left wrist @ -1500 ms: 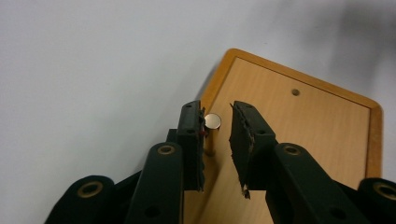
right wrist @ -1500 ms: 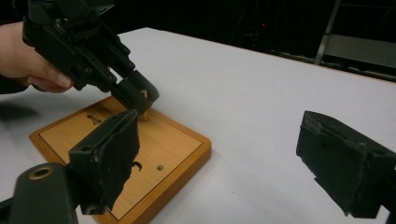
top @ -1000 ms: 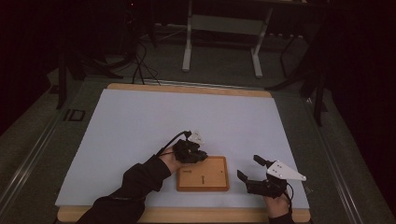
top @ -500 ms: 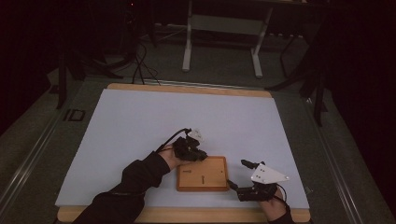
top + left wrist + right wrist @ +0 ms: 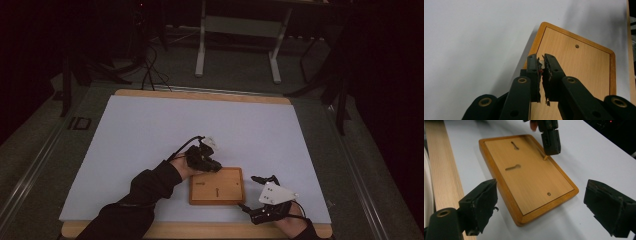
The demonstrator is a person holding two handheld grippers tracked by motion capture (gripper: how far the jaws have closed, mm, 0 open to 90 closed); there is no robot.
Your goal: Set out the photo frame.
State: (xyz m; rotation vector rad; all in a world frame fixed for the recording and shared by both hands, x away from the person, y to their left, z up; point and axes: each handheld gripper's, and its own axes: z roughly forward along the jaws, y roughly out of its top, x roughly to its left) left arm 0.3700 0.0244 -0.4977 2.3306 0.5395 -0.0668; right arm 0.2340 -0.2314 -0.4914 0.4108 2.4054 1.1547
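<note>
A wooden board (image 5: 216, 186) with a raised rim lies flat near the table's front edge. Its face (image 5: 529, 177) has two keyhole slots and one small round hole. My left gripper (image 5: 215, 167) sits over the board's far left corner, its jaws shut (image 5: 542, 61) on a thin wooden peg (image 5: 545, 158) whose lower end touches the board just inside the rim. My right gripper (image 5: 252, 193) is at the board's near right corner, wide open (image 5: 541, 195), with nothing between its jaws and the board's corner lying ahead of them.
A pale mat (image 5: 150, 135) covers the table, with a wooden strip (image 5: 200, 231) along the front edge right beside my right hand. Beyond the far edge stand a metal frame (image 5: 235, 30) and loose cables (image 5: 150, 70) on the dark floor.
My right gripper has moved left and toward the front edge, closer to the board's near right corner. The left gripper has stayed at the far left corner.
</note>
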